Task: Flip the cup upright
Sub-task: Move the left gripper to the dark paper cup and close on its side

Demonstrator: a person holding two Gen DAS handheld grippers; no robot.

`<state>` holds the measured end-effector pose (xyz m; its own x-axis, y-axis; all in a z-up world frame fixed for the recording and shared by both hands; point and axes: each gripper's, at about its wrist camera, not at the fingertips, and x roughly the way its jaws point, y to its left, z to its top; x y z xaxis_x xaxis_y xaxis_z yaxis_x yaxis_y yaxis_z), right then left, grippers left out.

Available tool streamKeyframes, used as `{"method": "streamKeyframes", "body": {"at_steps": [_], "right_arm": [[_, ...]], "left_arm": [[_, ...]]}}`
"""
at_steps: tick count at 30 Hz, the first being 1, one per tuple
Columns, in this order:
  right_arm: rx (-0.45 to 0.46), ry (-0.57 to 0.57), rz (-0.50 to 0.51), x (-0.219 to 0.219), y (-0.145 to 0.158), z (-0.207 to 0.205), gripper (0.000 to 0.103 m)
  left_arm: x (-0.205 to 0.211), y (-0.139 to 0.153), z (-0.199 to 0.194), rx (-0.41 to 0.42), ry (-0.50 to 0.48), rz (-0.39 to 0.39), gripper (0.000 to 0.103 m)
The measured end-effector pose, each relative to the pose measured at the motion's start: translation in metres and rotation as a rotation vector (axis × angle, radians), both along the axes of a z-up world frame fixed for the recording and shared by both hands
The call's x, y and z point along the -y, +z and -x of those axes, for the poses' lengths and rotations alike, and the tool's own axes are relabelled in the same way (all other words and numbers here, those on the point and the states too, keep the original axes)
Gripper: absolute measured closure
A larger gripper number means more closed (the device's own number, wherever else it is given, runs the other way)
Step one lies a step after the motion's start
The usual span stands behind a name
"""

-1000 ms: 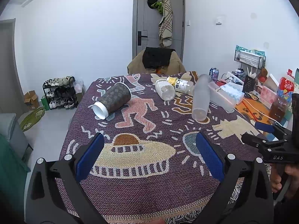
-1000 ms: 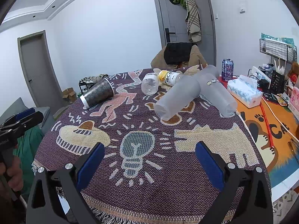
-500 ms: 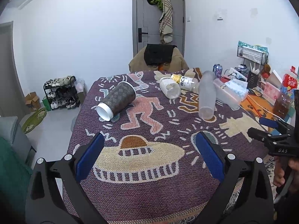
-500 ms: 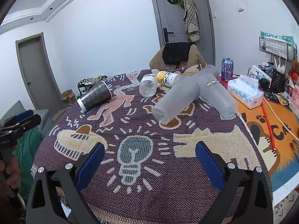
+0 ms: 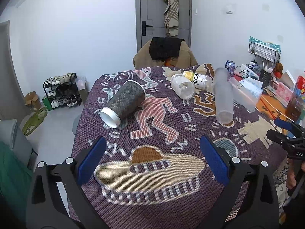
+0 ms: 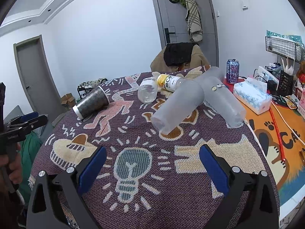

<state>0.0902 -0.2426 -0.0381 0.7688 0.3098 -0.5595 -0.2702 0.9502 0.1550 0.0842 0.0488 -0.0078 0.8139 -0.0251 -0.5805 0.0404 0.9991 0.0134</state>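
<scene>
While both grippers' fingers gape, the cup lies sideways mid-cloth.

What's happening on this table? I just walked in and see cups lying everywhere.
A person holds two handheld grippers over the patterned tablecloth, and neither has grabbed anything yet. The left gripper and the right gripper are both open and empty. A dark patterned paper cup lies on its side, as do two frosted plastic tumblers, a clear cup and a yellow-capped bottle. Nothing has been stood upright.
</scene>
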Motion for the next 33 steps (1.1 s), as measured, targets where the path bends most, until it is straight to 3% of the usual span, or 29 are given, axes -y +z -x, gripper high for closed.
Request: {"method": "streamKeyframes", "body": {"at_steps": [12,23,33], "right_arm": [[-0.043,-0.042,-0.038,0.003,-0.008,-0.037,0.008],[-0.083,-0.062,-0.078,0.005,-0.014,-0.065,0.008],[-0.106,-0.038,-0.112,-0.005,-0.021,-0.084,0.008]], "left_arm": [[-0.008,-0.004,-0.048,-0.040,-0.015,-0.066,0.006],[-0.010,-0.005,-0.107,-0.096,-0.040,-0.233,0.006],[-0.028,-0.024,-0.150,-0.175,-0.064,-0.297,0.013]]}}
